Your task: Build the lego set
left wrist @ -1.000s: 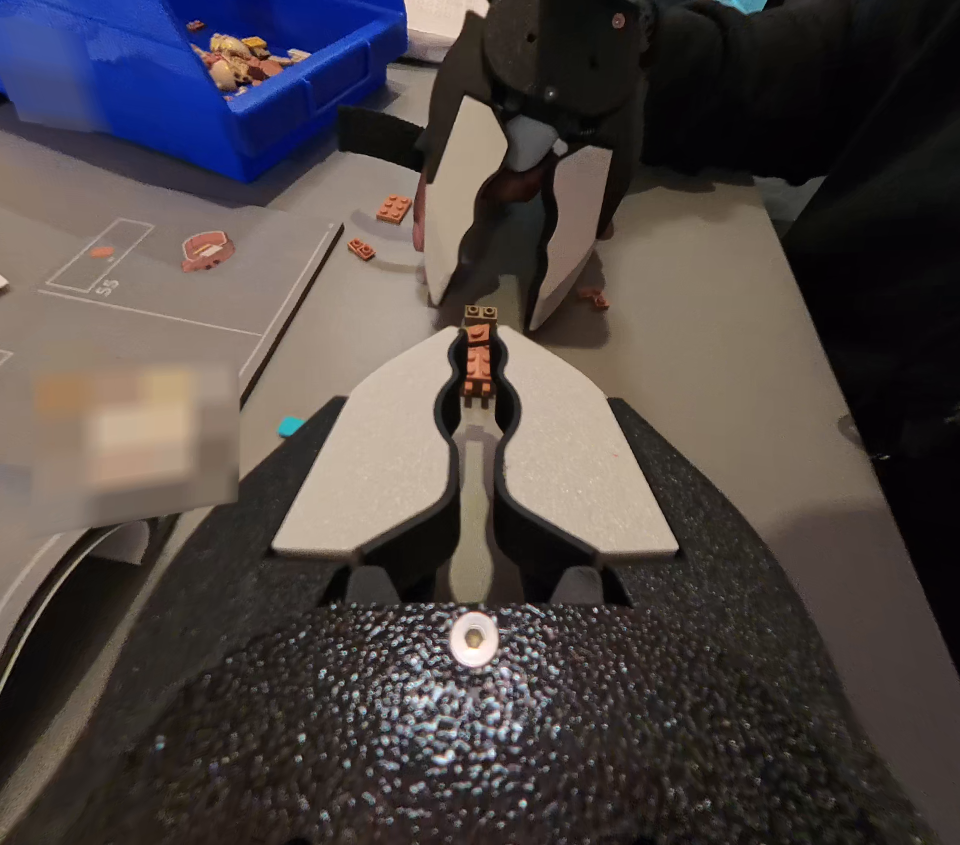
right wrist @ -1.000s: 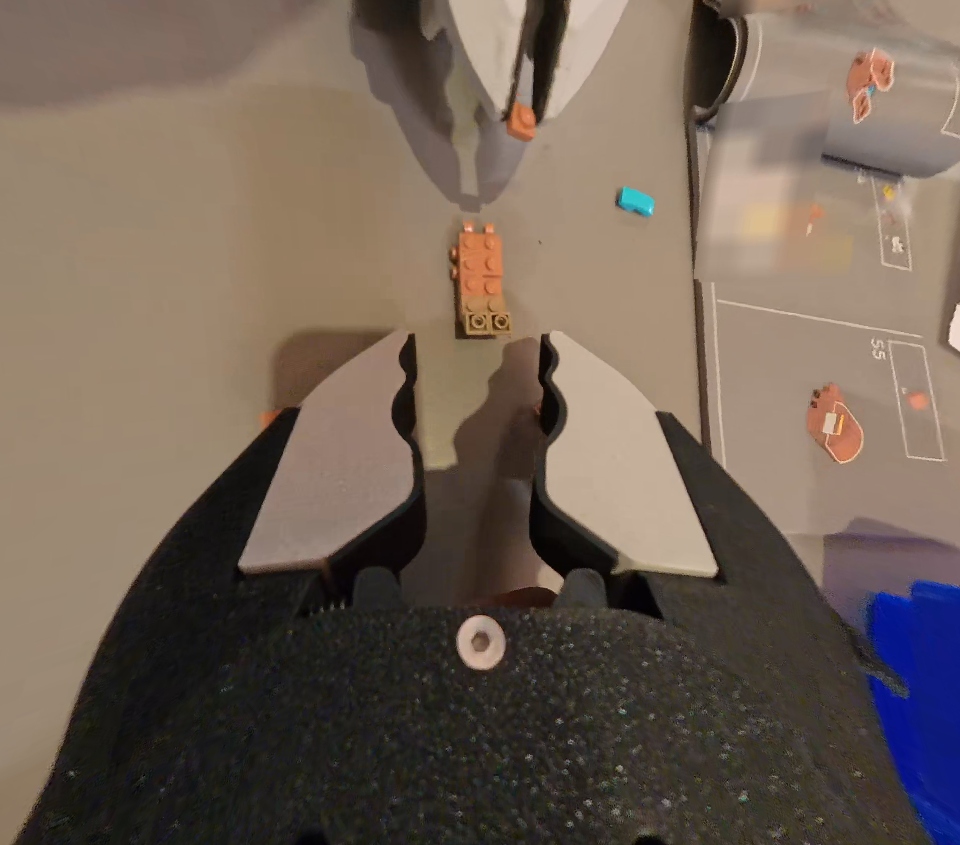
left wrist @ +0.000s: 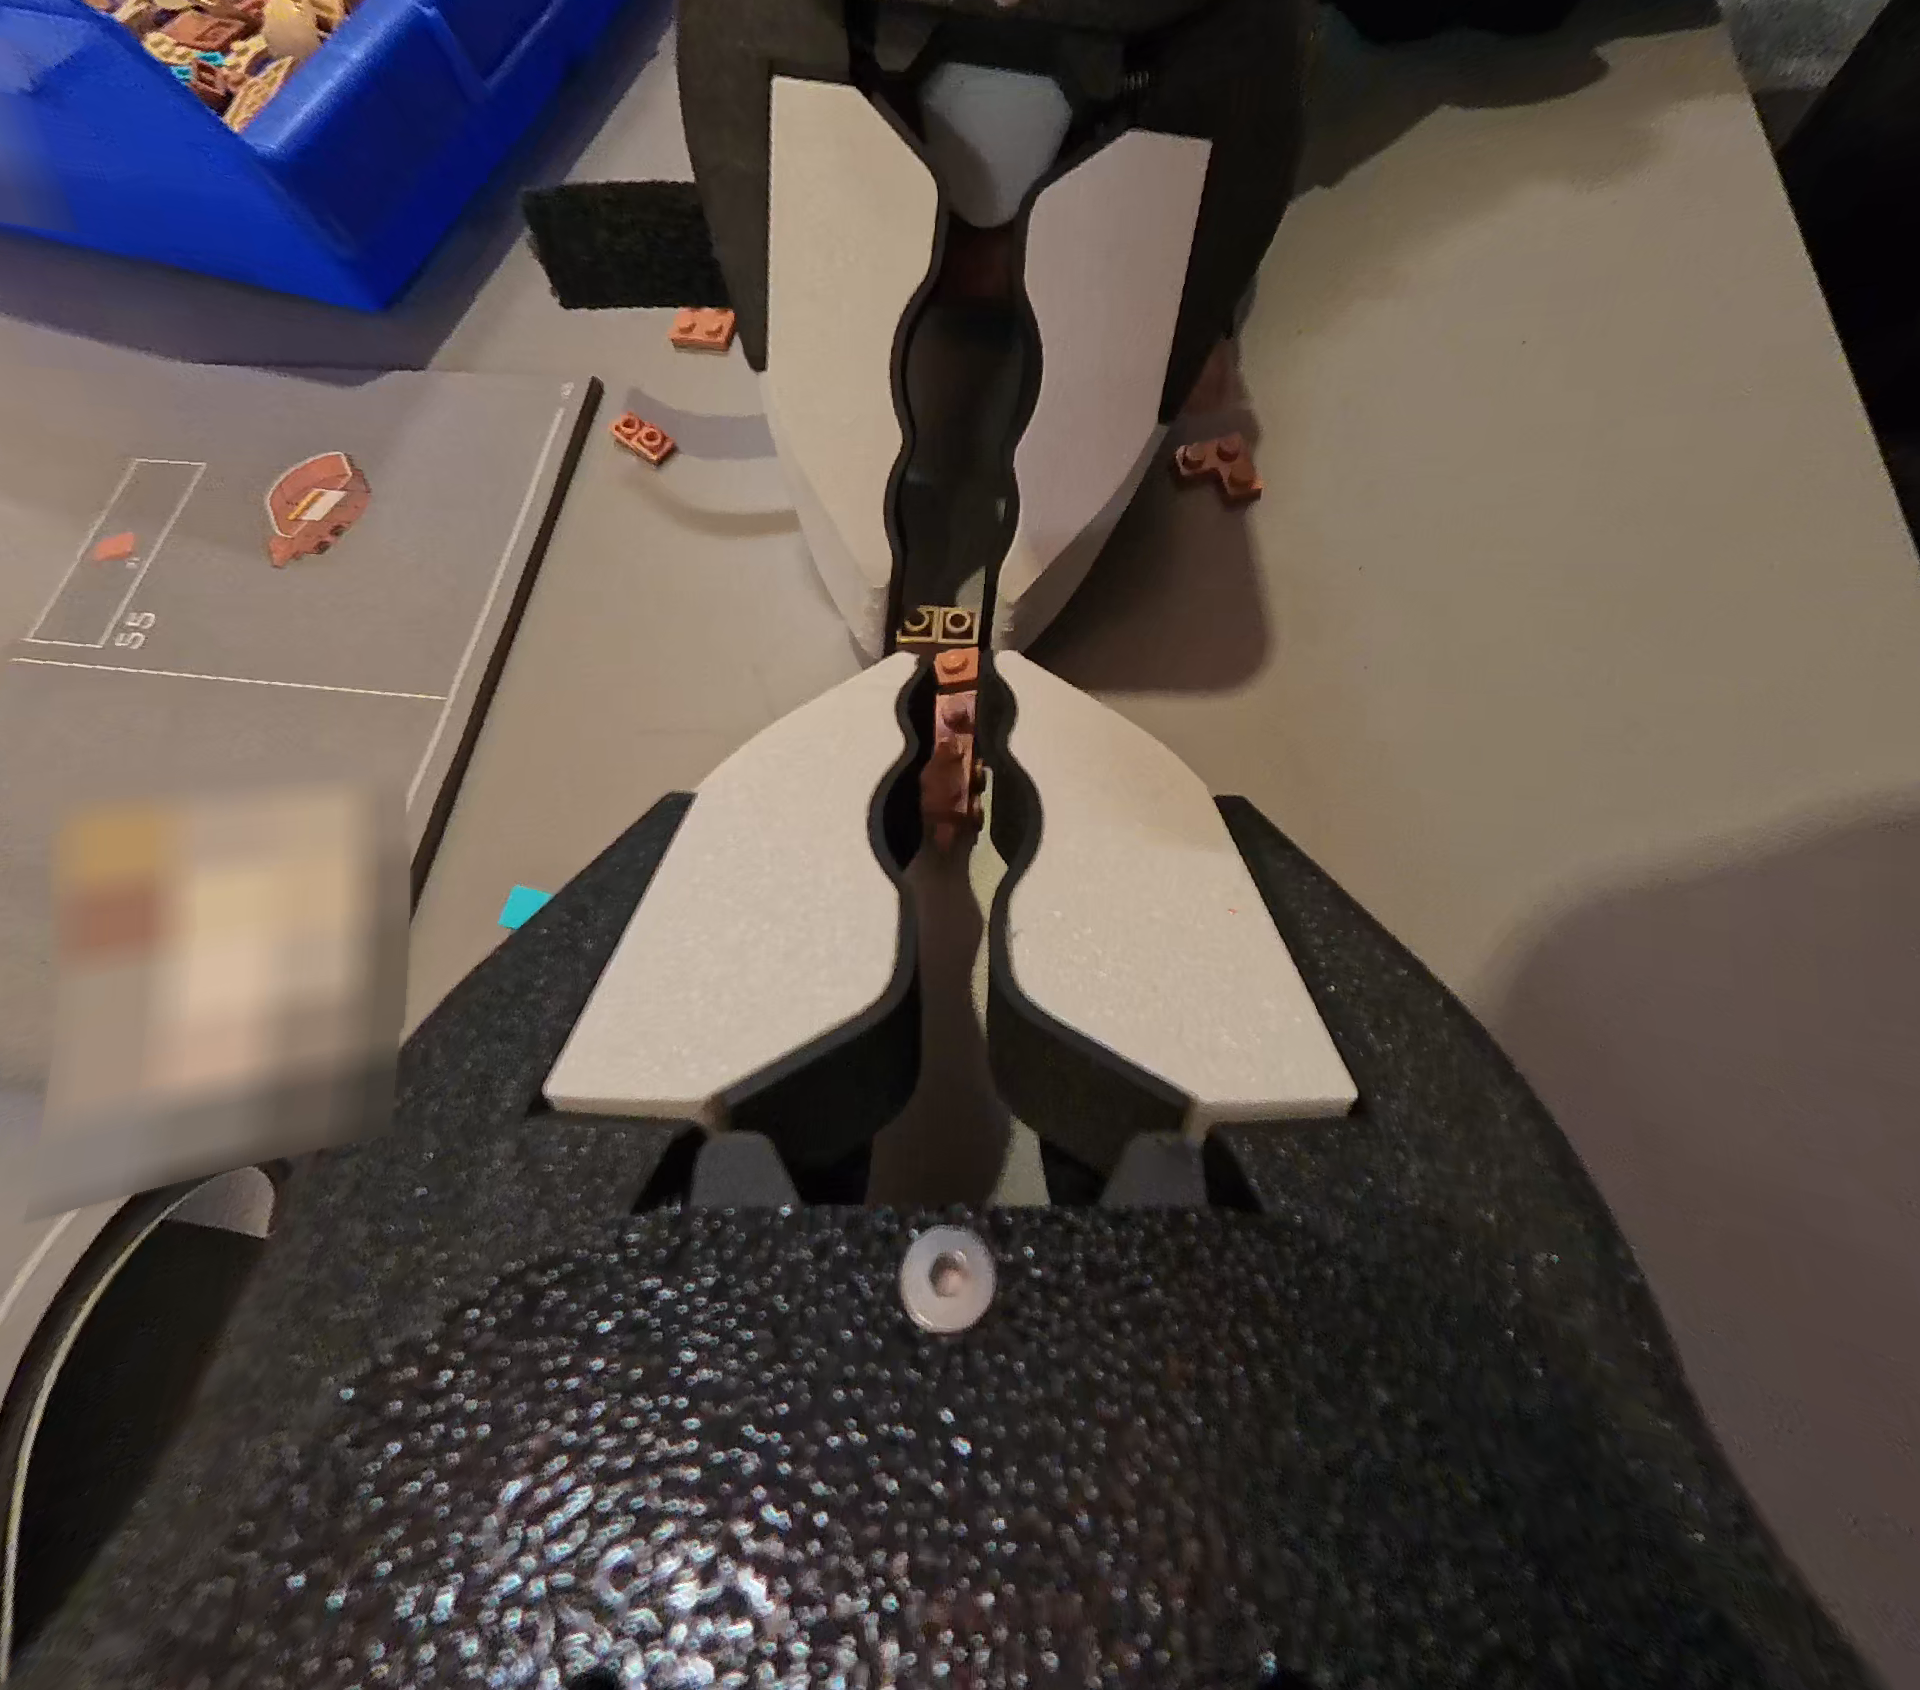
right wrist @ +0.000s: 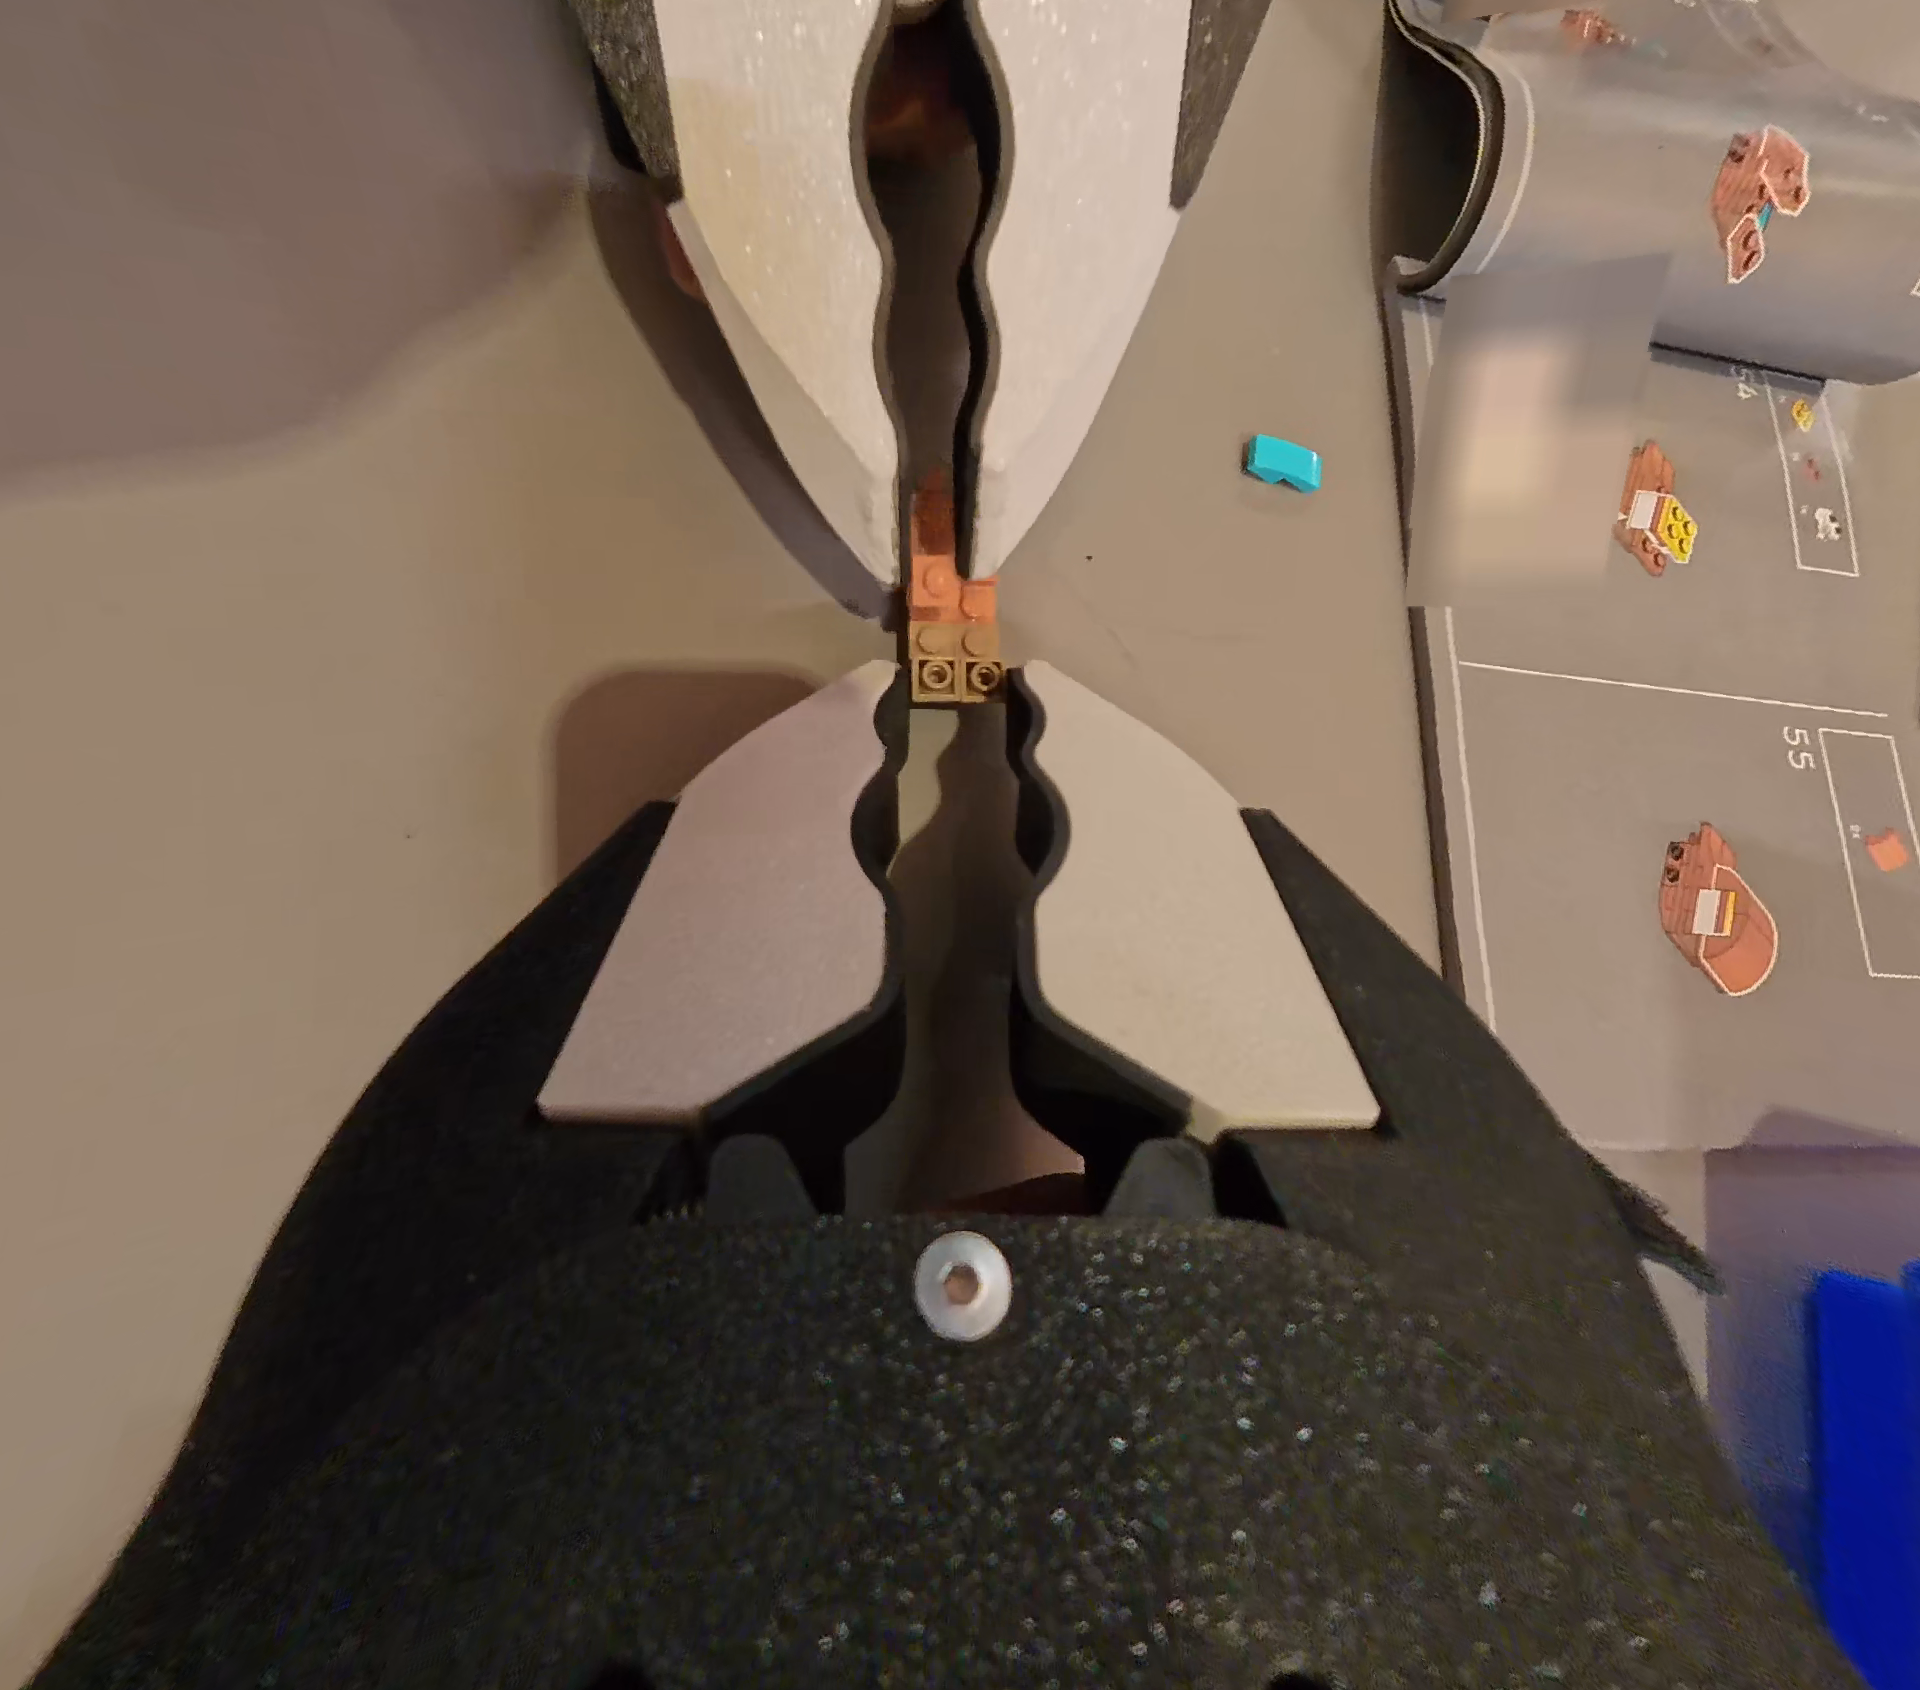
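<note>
A small brick assembly lies on the grey table (right wrist: pixel 312 601), with a tan end (right wrist: pixel 956 664) and an orange-brown part (right wrist: pixel 935 596). My right gripper (right wrist: pixel 956 690) is shut on the tan end, one pad on each side. My left gripper (left wrist: pixel 951 666) is shut on a small orange-brown brick (left wrist: pixel 956 669) and holds it down against the orange-brown part, tip to tip with the right gripper (left wrist: pixel 940 632). In the left wrist view the tan end (left wrist: pixel 938 625) shows between the right fingertips. In the right wrist view the left gripper (right wrist: pixel 935 565) comes in from the top.
A blue bin (left wrist: pixel 436 113) with several loose pieces stands at the far left. A grey instruction sheet (left wrist: pixel 312 601) lies beside it and also shows in the right wrist view (right wrist: pixel 1610 809). Loose brown plates (left wrist: pixel 642 435) (left wrist: pixel 1221 466) and a teal piece (right wrist: pixel 1283 461) lie nearby. Less than 4 cm separates the two grippers' tips.
My right gripper moved forward and closed on the assembly's tan end. My left gripper came down with its small brick onto the assembly, so the two grippers now meet tip to tip.
</note>
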The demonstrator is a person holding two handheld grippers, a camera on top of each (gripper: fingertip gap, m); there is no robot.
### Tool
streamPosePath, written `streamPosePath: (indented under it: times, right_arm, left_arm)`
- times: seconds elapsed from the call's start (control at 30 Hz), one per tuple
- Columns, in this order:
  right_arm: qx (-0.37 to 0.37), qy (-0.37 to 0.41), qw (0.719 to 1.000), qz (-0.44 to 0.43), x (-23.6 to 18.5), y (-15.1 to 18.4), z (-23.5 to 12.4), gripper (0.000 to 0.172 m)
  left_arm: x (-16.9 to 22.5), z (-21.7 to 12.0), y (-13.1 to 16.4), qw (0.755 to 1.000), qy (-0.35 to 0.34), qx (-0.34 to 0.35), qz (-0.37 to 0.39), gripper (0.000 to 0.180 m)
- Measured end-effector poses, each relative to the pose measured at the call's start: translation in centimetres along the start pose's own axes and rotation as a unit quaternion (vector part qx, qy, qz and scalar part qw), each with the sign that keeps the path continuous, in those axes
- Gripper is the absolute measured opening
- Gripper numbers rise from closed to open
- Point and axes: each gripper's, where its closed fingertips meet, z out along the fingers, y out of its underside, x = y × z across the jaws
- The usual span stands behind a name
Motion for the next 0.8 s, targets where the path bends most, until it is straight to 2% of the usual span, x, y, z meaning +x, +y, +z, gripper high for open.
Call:
streamPosePath:
  times: [0.8]
  right_arm:
    - [0.002, -0.005, 1.000, -0.004, -0.20, -0.13, 0.10, 0.017]
  left_arm:
    - [0.12, 0.75, 0.75, 0.999, -0.014, -0.039, 0.032, 0.008]
